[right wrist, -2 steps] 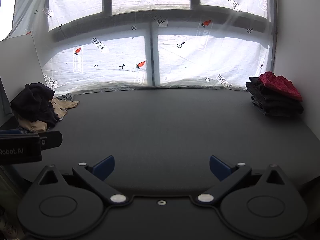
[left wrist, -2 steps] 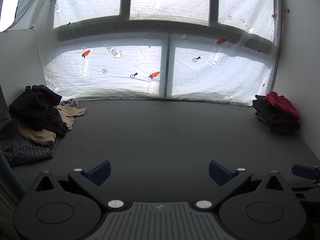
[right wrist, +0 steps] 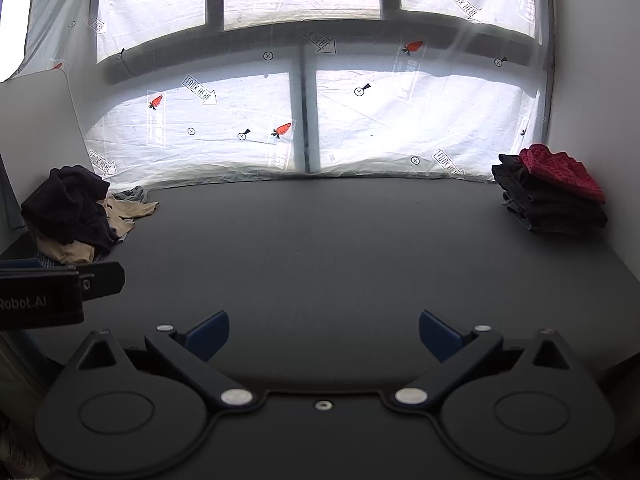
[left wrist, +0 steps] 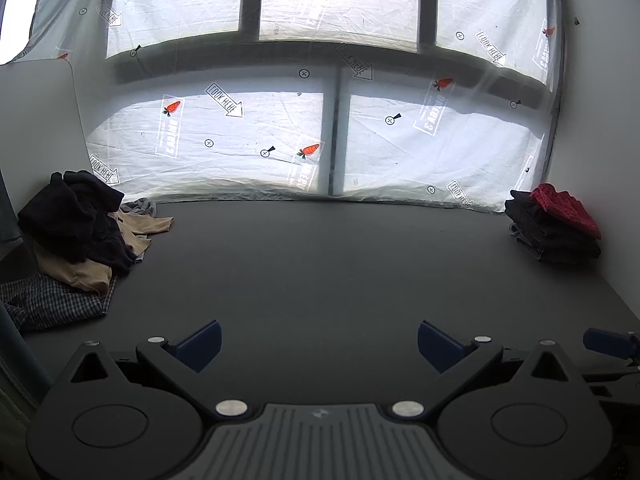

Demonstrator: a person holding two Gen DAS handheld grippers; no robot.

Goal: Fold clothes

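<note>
- Dark table (left wrist: 320, 272): bare middle, probably kept free as folding space.
- Unfolded heap (left wrist: 76, 236) sits at the table's far left corner, folded stack (left wrist: 554, 226) far right, so done stays separate.
- Left gripper (left wrist: 319, 346) and right gripper (right wrist: 324, 336) hover at the table's near edge, fingers wide apart, holding nothing.

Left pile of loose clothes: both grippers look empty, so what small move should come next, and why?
Probably swing the left gripper toward the loose pile and take its top black garment. Both it and the right gripper stand open with nothing between their fingers, the table middle is bare for spreading, and the folded stack at far right needs nothing.
</note>
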